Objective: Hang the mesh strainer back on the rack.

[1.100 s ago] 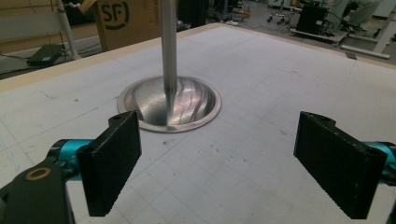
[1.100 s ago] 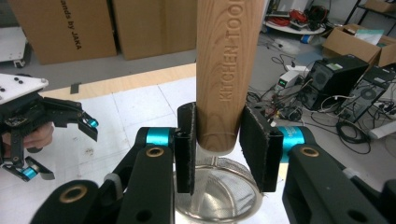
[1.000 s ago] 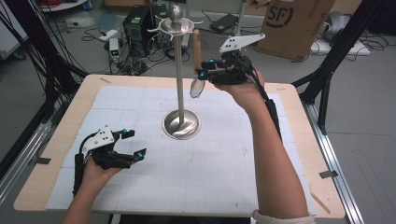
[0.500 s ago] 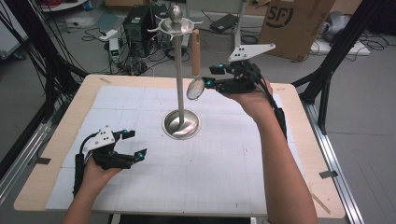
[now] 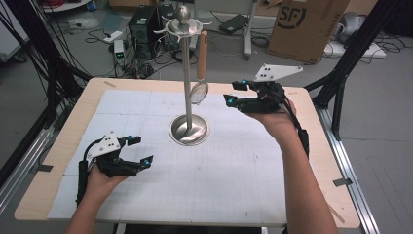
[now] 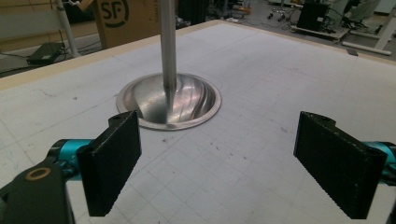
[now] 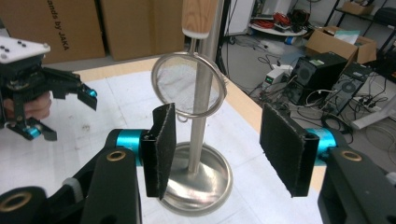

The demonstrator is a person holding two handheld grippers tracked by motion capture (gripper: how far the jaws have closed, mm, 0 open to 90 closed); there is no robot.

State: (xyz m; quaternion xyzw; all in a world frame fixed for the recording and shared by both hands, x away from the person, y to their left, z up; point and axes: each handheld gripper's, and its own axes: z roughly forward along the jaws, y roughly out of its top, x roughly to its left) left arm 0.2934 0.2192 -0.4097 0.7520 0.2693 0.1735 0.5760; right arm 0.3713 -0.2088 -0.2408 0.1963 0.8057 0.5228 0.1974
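While the strainer (image 5: 198, 91) hangs on the stand (image 5: 187, 87), we wait
Our right tool (image 5: 232, 93) gapes empty beside it; our left tool (image 5: 140, 151) rests open on the worktop (image 5: 234, 165)

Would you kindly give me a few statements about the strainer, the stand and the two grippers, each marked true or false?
1. The small strainer hangs by its wooden handle from a hook at the top of the metal stand. True.
2. The right gripper is shut on the strainer. False: its jaws stand open, apart from the strainer.
3. The left gripper is open and holds nothing. True.
4. The stand lies tipped over on the table. False: it stands upright on its round base.
5. The left gripper rests against the stand's base. False: it sits apart, nearer the table's front left corner.
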